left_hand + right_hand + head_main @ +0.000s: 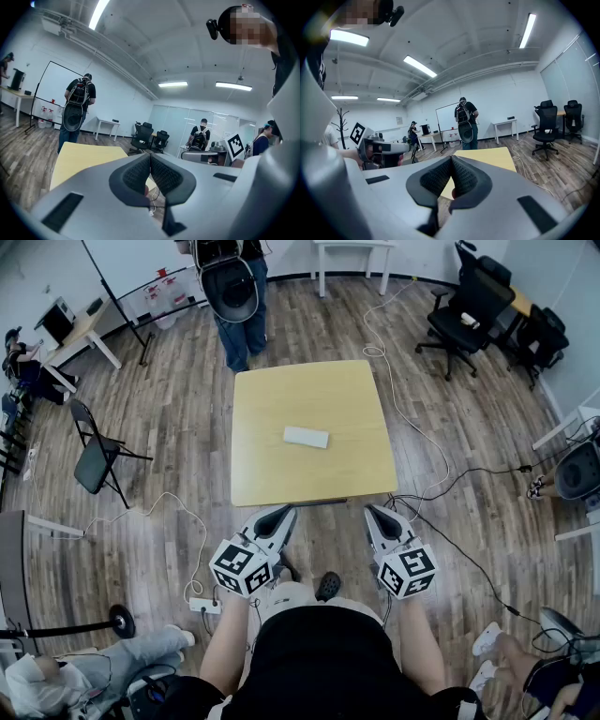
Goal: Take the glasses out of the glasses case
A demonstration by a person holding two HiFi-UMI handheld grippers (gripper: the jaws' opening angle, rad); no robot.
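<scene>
Not yet reaching: glasses case lies well ahead

The left gripper and right gripper hang short of the near edge of the table, each clenched on nothing, jaws tip to tip. The white case sits beyond them, roughly centred between the two. For a clean reach, open both on the way, steady the base with one, and lift the lid's edge with the other so nothing slides.
</scene>
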